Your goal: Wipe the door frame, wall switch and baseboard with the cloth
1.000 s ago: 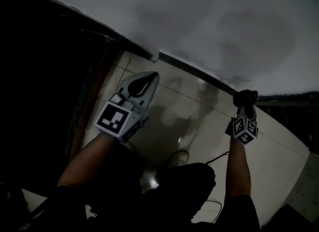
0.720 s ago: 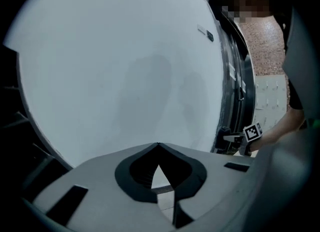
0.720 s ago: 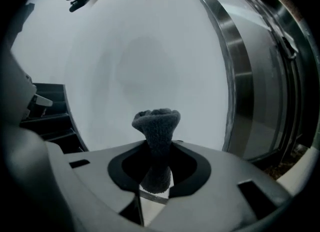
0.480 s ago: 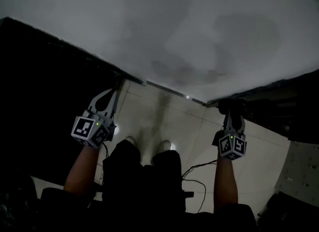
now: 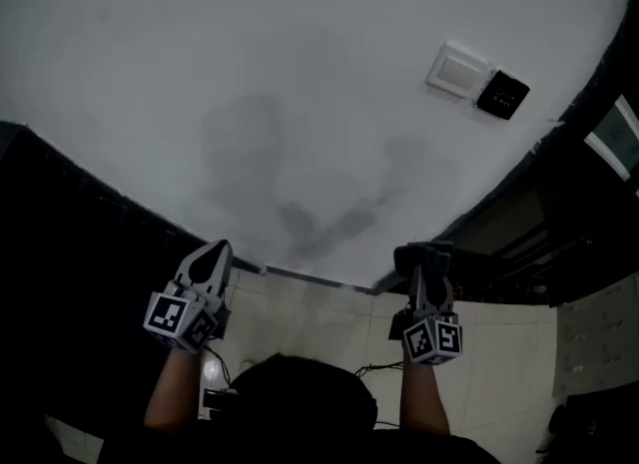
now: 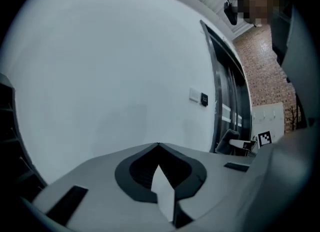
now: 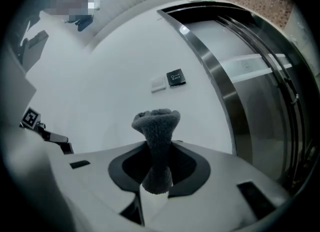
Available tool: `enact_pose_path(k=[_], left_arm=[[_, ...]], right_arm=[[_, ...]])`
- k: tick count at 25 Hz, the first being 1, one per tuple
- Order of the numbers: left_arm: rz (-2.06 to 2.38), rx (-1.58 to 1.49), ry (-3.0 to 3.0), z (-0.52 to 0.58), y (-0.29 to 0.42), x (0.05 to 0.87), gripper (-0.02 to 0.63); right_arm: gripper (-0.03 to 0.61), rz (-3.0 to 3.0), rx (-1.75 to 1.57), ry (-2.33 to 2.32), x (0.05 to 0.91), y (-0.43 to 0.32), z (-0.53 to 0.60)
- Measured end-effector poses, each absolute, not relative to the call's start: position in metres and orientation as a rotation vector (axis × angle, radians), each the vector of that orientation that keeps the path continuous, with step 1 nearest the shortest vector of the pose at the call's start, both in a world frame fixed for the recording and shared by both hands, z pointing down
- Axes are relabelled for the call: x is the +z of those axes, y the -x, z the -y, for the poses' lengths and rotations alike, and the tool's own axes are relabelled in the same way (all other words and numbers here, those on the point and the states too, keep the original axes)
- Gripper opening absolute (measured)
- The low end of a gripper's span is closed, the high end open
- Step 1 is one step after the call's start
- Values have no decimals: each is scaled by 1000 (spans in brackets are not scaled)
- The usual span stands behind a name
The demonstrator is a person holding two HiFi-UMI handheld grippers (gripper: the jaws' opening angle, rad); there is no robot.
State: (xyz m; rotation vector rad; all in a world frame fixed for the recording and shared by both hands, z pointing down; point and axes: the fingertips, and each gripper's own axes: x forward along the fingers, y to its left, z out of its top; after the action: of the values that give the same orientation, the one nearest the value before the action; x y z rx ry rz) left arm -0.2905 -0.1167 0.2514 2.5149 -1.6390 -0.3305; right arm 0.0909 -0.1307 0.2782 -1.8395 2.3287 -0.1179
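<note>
A grey cloth (image 7: 156, 138) stands bunched between the jaws of my right gripper (image 7: 158, 148), which is shut on it. In the head view that gripper (image 5: 423, 254) is held near the wall's foot, by the dark door frame (image 5: 562, 133). The white wall switch (image 5: 458, 70) and a black panel (image 5: 502, 94) sit high on the wall, far above both grippers. My left gripper (image 5: 210, 257) is shut with nothing in it, close to the dark baseboard (image 5: 310, 277). The right gripper view shows the switch (image 7: 158, 84) left of the metal door frame (image 7: 217, 74).
The white wall (image 5: 300, 103) fills most of the head view. A dark doorway (image 5: 70, 223) lies at the left. Pale floor tiles (image 5: 499, 352) and a cable (image 5: 374, 367) lie below. The person's dark head or clothing (image 5: 295, 402) is at the bottom.
The head view has swung up from the floor to the wall, so the switch has come into sight. Both grippers now show lower in the view; the cloth stays held.
</note>
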Motion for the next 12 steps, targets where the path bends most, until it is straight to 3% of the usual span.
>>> enact_pose_path(k=[12], left_arm=[[1692,-461,-2506,93,304,247,-9]], right_arm=[[83,-2238,-157,1856,283,-99,119]])
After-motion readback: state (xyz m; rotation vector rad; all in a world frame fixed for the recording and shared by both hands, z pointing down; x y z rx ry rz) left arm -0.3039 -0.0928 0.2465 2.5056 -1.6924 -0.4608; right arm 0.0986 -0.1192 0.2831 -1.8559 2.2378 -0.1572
